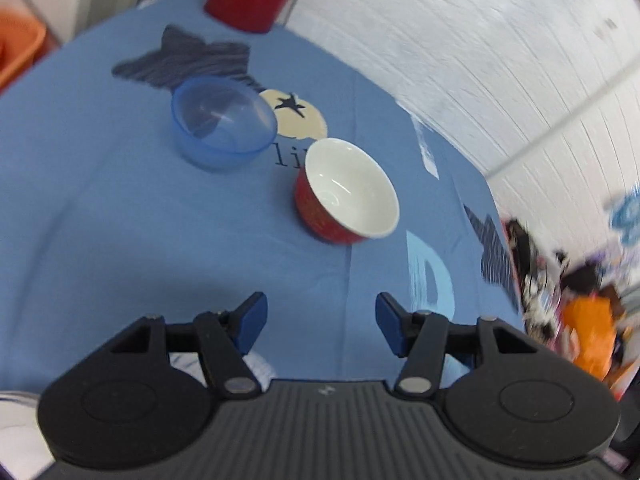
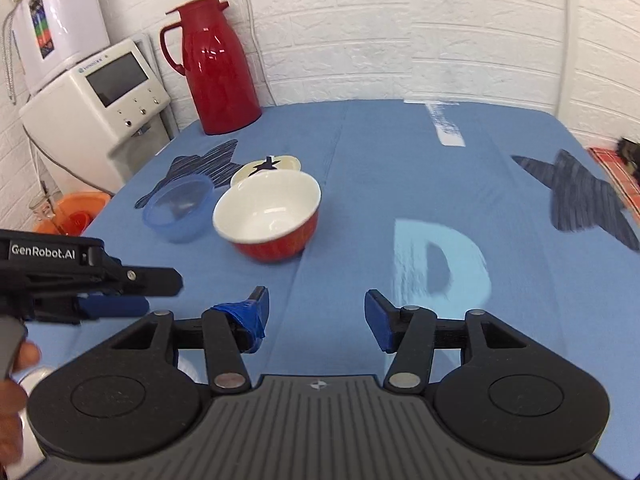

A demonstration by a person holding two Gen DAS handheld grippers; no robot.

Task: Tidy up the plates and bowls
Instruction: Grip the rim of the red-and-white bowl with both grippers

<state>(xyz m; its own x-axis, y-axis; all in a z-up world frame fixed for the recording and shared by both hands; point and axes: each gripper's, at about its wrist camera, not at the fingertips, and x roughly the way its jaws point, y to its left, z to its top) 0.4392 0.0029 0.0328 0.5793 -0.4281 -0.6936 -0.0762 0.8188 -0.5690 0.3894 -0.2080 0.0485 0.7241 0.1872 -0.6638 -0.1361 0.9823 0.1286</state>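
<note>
Bench [image 2: 400, 168] under blue cloth. Red jug [image 2: 218, 68] far left. Red bowl [image 2: 269, 216] mid-bench, tilted; blue bowl [image 2: 178, 210] just left, apart. Left gripper [image 1: 320, 322] and right gripper [image 2: 316, 314]: jaws released, empty, near edge.

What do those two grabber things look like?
Both are black plastic, with a ribbed grey body, two round discs, silver rivets and blue finger pads. The right gripper has blue tape wrapped on one finger. The left gripper says GenRobot.AI in white letters on its side.
</note>
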